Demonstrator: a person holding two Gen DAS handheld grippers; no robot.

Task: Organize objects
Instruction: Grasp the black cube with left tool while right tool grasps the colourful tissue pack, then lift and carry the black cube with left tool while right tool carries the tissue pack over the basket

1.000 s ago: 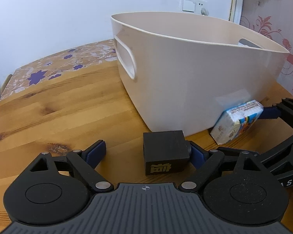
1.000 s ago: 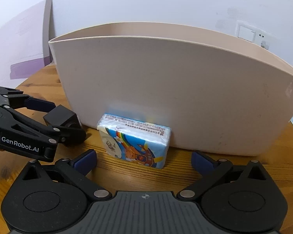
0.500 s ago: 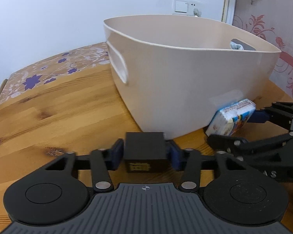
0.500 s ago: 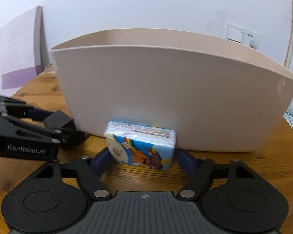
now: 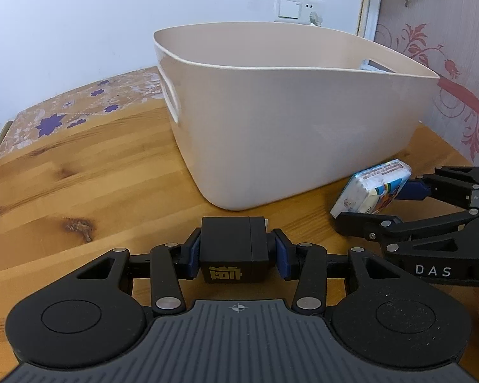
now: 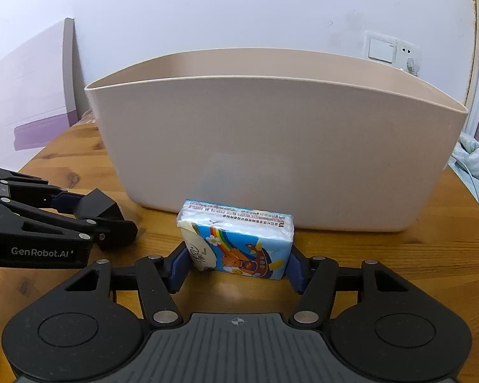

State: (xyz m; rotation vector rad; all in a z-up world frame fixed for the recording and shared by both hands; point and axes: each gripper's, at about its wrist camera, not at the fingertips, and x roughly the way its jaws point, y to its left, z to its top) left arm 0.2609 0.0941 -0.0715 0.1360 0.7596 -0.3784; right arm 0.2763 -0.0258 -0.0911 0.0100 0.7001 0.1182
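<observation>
Both sets of tongs, wide a second ago, have just been closing: the left gripper (image 5: 233, 257) now pinches the black box (image 5: 233, 257), the right gripper (image 6: 236, 266) squeezes the tissue pack (image 6: 239, 244). Both sit just before the beige tub (image 6: 271, 159) wall, open wooden table (image 5: 79, 175) stretching leftward.

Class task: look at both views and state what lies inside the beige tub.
Only the upper inner walls of the beige tub and a handle slot show. Its floor is hidden by the near wall, so any contents cannot be seen.
</observation>
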